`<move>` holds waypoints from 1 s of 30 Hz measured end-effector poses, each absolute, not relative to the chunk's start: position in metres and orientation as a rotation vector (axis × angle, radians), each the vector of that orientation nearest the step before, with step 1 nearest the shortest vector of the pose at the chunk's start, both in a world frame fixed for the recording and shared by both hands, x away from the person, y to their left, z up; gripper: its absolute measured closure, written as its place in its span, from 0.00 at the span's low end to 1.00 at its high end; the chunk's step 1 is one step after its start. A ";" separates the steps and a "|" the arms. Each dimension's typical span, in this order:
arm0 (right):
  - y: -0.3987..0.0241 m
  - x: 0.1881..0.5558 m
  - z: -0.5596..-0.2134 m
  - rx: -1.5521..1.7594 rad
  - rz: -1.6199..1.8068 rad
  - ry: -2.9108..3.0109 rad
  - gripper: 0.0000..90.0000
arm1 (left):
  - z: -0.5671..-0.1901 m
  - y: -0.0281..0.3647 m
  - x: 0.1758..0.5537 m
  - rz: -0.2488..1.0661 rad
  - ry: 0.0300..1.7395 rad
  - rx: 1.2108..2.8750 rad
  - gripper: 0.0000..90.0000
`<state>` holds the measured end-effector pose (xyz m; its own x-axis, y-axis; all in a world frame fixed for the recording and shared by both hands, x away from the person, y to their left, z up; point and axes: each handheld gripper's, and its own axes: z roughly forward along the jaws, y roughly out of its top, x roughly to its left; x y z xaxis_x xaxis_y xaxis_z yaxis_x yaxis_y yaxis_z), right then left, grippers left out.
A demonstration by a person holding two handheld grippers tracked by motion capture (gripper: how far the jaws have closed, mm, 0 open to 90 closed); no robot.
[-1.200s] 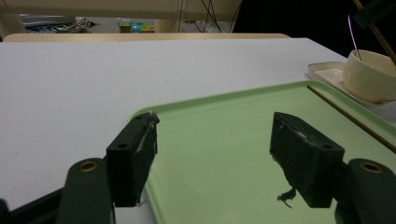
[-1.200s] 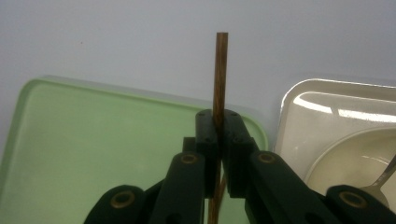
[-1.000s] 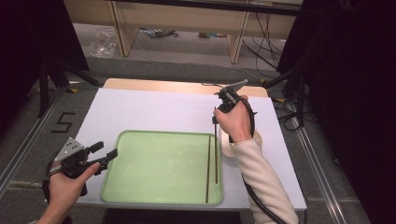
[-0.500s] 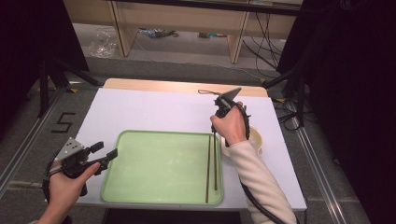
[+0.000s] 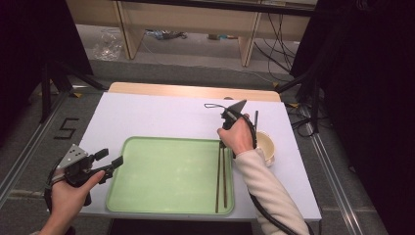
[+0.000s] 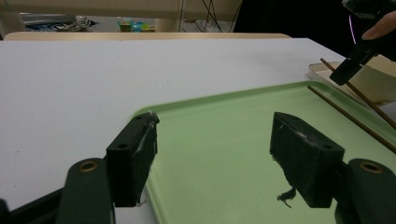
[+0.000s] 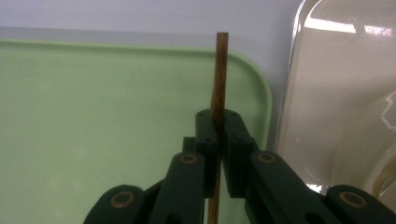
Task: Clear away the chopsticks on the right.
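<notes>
A green tray (image 5: 166, 171) lies at the table's front middle. One brown chopstick (image 5: 217, 181) rests along its right side. Beside it a second chopstick (image 5: 224, 171) slants down into the tray, and my right gripper (image 5: 222, 142) is shut on its far end. In the right gripper view the jaws (image 7: 218, 116) pinch that chopstick (image 7: 219, 70) above the tray's corner (image 7: 93, 116). My left gripper (image 5: 112, 159) stands open at the tray's left rim with nothing between its fingers (image 6: 135, 158). The left gripper view shows both chopsticks (image 6: 355, 119) far off to the right.
A cream bowl (image 5: 265, 142) stands just right of the tray, close to my right hand; its rim (image 7: 336, 93) borders the tray's corner. A white sheet (image 5: 147, 117) covers the table behind the tray. A black cable loop (image 5: 213, 105) lies near the back.
My right gripper has come down and left with the second chopstick, whose lower end now rests in the tray beside the first. The left gripper has stayed put.
</notes>
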<state>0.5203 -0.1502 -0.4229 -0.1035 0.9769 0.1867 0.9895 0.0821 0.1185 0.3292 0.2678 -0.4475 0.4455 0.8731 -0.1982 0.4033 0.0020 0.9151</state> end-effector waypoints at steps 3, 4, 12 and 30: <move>-0.151 0.522 -0.425 -2.050 -0.295 -2.264 0.97 | -0.448 0.268 0.329 0.535 1.140 1.605 0.35; -0.148 0.521 -0.426 -2.088 -0.280 -2.204 0.97 | -0.448 0.268 0.329 0.535 1.140 1.605 0.35; -0.148 0.523 -0.439 -2.136 -0.239 -2.158 0.97 | -0.448 0.268 0.329 0.535 1.139 1.604 0.35; -0.147 0.522 -0.447 -2.109 -0.213 -2.202 0.94 | -0.448 0.268 0.329 0.533 1.139 1.605 0.35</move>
